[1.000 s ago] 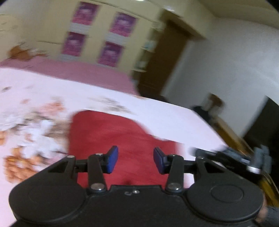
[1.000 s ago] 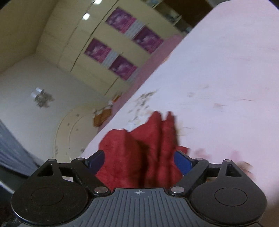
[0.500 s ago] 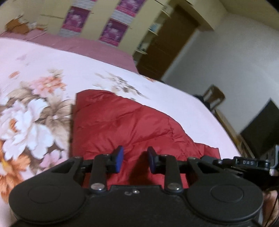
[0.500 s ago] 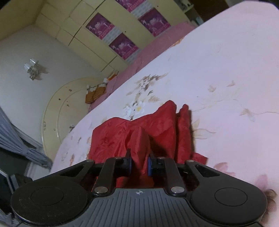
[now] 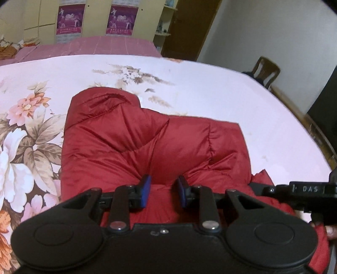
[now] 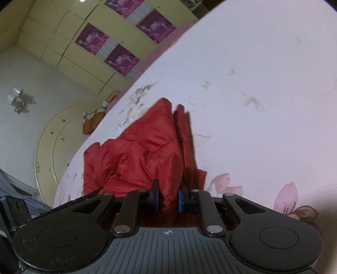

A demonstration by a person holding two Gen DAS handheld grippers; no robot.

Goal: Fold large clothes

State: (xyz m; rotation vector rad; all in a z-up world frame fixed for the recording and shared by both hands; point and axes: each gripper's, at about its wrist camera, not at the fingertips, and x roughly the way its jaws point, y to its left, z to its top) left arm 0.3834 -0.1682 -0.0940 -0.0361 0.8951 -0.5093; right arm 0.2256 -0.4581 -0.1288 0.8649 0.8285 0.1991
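A red padded jacket (image 5: 147, 143) lies crumpled on a pink floral bedsheet (image 5: 210, 88). In the left wrist view my left gripper (image 5: 162, 190) is shut on a bunched fold of the jacket at its near edge. In the right wrist view my right gripper (image 6: 168, 197) is shut on another fold of the jacket (image 6: 143, 151) and lifts it so the cloth rises in a ridge. Part of the right gripper (image 5: 303, 191) shows at the right of the left wrist view, close beside the left one.
The bed reaches far beyond the jacket on all sides. A wooden chair (image 5: 266, 70) stands past the bed's right edge by a dark door (image 5: 189, 27). Yellow cupboards with purple posters (image 5: 69, 19) line the far wall. A round headboard (image 6: 56, 143) is at the bed's end.
Both grippers closed from open onto folds of the jacket's near edge. The left view swung to look squarely down the bed, and the right gripper has raised its fold.
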